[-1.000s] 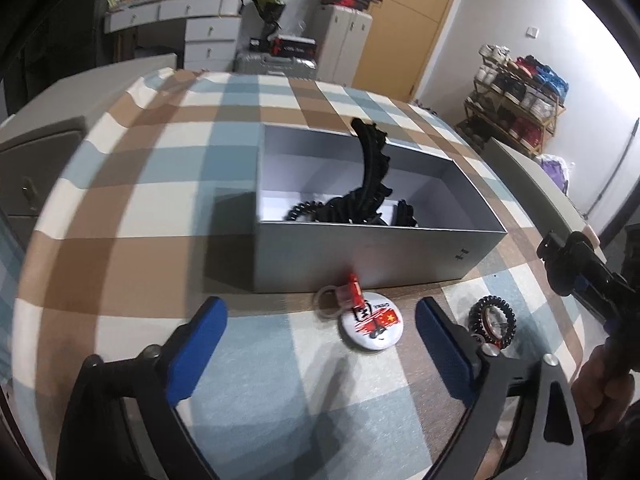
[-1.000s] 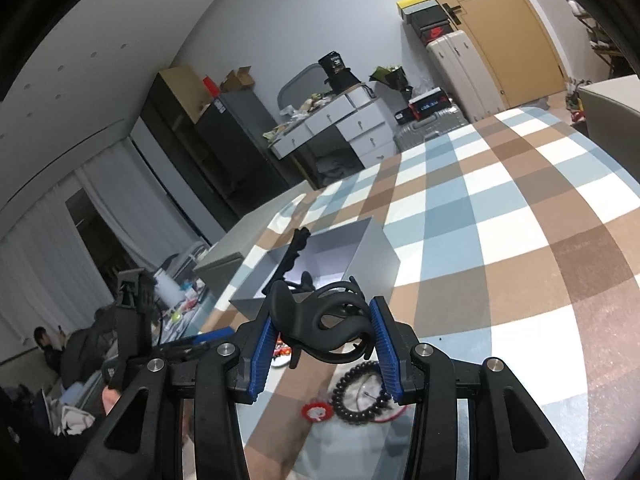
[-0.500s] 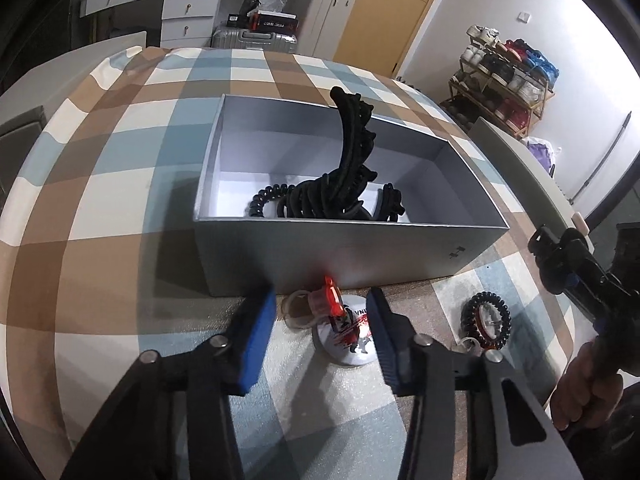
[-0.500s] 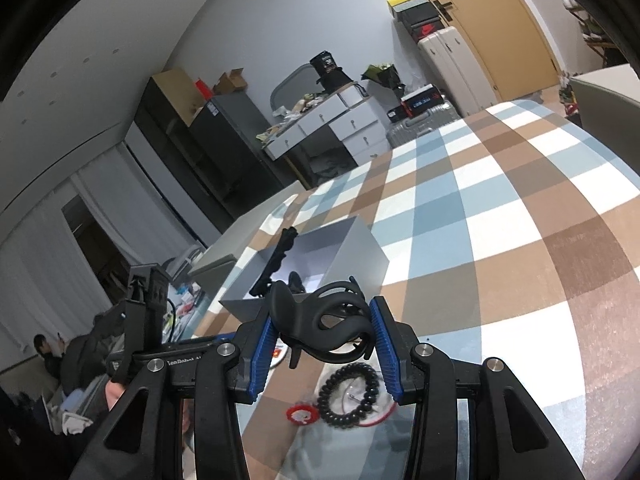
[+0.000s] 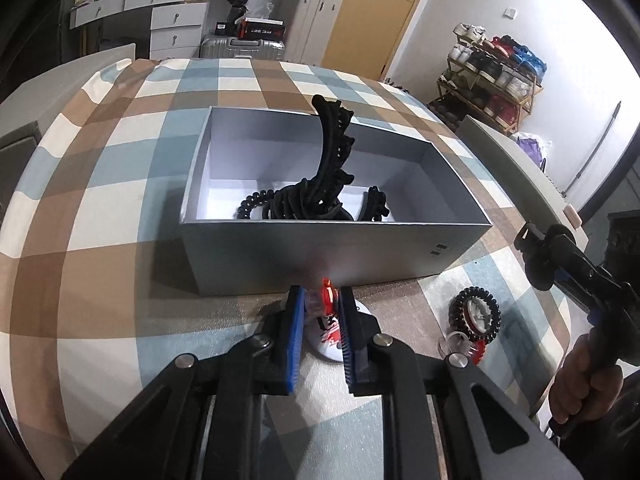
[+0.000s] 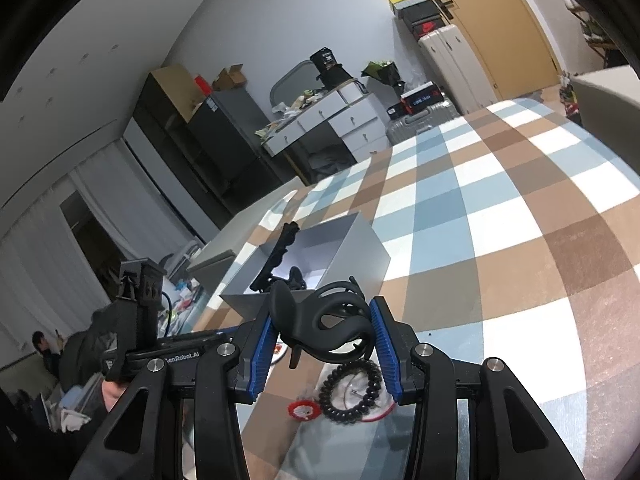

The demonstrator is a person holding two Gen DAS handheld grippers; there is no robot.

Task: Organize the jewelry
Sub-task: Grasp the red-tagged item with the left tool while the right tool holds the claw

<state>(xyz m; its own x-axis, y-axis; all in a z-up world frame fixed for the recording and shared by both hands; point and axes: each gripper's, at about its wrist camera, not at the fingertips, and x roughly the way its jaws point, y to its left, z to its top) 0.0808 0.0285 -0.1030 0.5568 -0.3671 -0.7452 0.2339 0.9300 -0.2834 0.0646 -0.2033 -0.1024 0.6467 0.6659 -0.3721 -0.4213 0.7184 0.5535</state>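
A grey open box (image 5: pixel 332 246) on the checked tablecloth holds black hair clips and a coil tie (image 5: pixel 316 196). My left gripper (image 5: pixel 320 302) is shut on a small red clip (image 5: pixel 327 298), just in front of the box, above a round white badge (image 5: pixel 330 338). A black coil hair tie (image 5: pixel 478 314) lies to the right. My right gripper (image 6: pixel 322 326) is shut on a black claw hair clip (image 6: pixel 320 322), held above the table. Below it lie the coil tie (image 6: pixel 352 390) and a red piece (image 6: pixel 303 410). The box (image 6: pixel 352 248) sits beyond.
The right gripper (image 5: pixel 560 260) and the hand holding it show at the right edge of the left wrist view. The left gripper's body (image 6: pixel 140 312) shows left in the right wrist view. A shoe rack (image 5: pixel 492 76) and drawers (image 5: pixel 172 20) stand beyond the table.
My left gripper moved forward and closed on the red clip in front of the box. My right gripper held the black claw clip steady and shifted slightly.
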